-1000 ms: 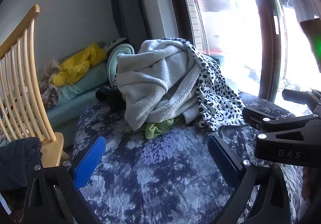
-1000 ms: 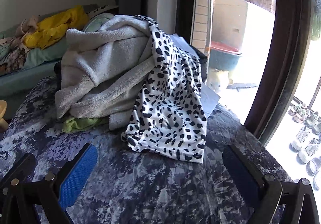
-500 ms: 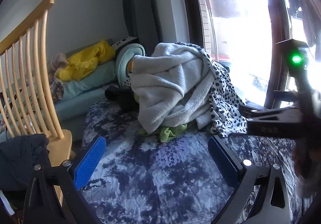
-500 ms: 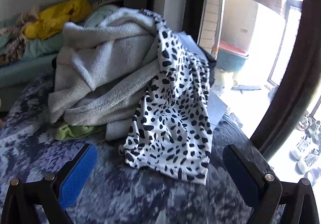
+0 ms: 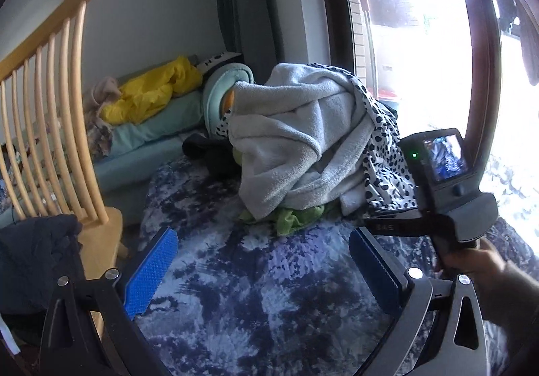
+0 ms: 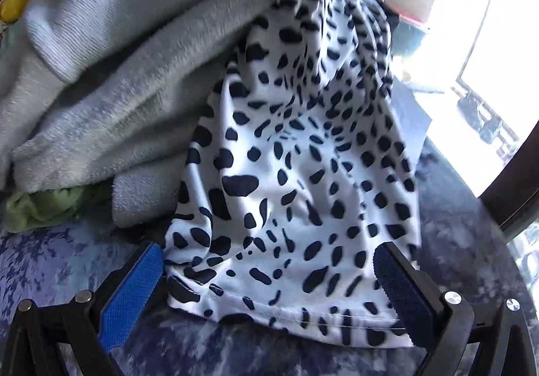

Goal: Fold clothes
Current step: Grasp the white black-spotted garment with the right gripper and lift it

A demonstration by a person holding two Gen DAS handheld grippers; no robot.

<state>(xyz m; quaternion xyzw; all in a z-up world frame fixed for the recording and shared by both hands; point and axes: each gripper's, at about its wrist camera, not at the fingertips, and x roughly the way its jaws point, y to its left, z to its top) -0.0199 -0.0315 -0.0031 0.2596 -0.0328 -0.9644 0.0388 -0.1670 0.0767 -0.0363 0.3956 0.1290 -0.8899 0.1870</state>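
A heap of clothes lies on a blue tie-dye cloth [image 5: 256, 278]: a grey fleece [image 5: 296, 137] on top, a white garment with black spots [image 6: 296, 180] draped down its right side, a green piece [image 5: 293, 219] peeking out below. My right gripper [image 6: 269, 285] is open, its blue pads either side of the spotted garment's lower hem, low over the cloth. My left gripper [image 5: 266, 275] is open and holds nothing, back from the heap above bare cloth. In the left wrist view the right gripper's body [image 5: 444, 194] and a hand [image 5: 478, 261] show at the right.
A wooden slat-back chair [image 5: 50, 127] with a dark garment [image 5: 37, 258] on its seat stands at the left. Behind the heap a low bed holds a yellow garment [image 5: 151, 96] and a mint cushion [image 5: 219, 90]. A large bright window [image 5: 421, 39] fills the right.
My right gripper has moved forward and down until its pads straddle the spotted garment's hem. My left gripper has drawn back and turned slightly right, still open.
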